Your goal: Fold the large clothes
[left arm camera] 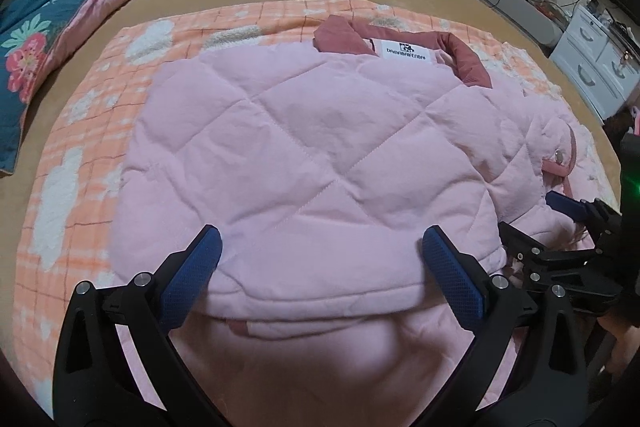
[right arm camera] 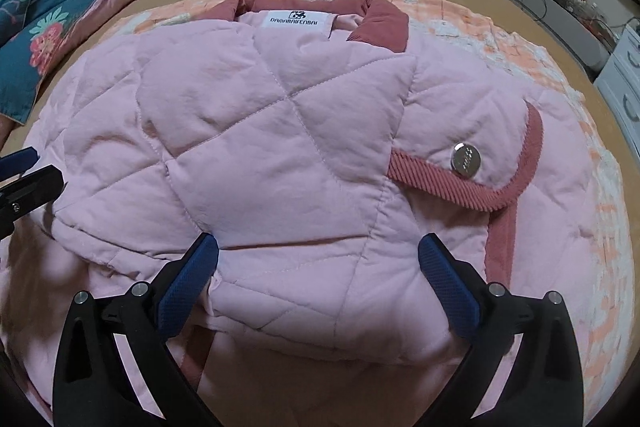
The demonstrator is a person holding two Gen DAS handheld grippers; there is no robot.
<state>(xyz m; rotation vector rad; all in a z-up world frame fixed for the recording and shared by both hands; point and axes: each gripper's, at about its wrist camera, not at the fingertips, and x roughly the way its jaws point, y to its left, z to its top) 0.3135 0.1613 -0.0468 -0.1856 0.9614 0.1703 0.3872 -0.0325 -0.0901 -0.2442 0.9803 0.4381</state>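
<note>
The left gripper (left arm camera: 320, 251) and right gripper (right arm camera: 318, 253) are both gaping wide over the near hem of the pale pink quilted jacket (left arm camera: 304, 155), gripping nothing.

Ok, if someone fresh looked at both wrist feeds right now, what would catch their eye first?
The pink quilted jacket fills both views, lying on an orange checked blanket on the bed, dark-pink collar and white brand label at the far end. Next, the shiny metal snap on the corduroy-trimmed flap to the right. Both the left gripper and right gripper sit open at the near hem.
</note>
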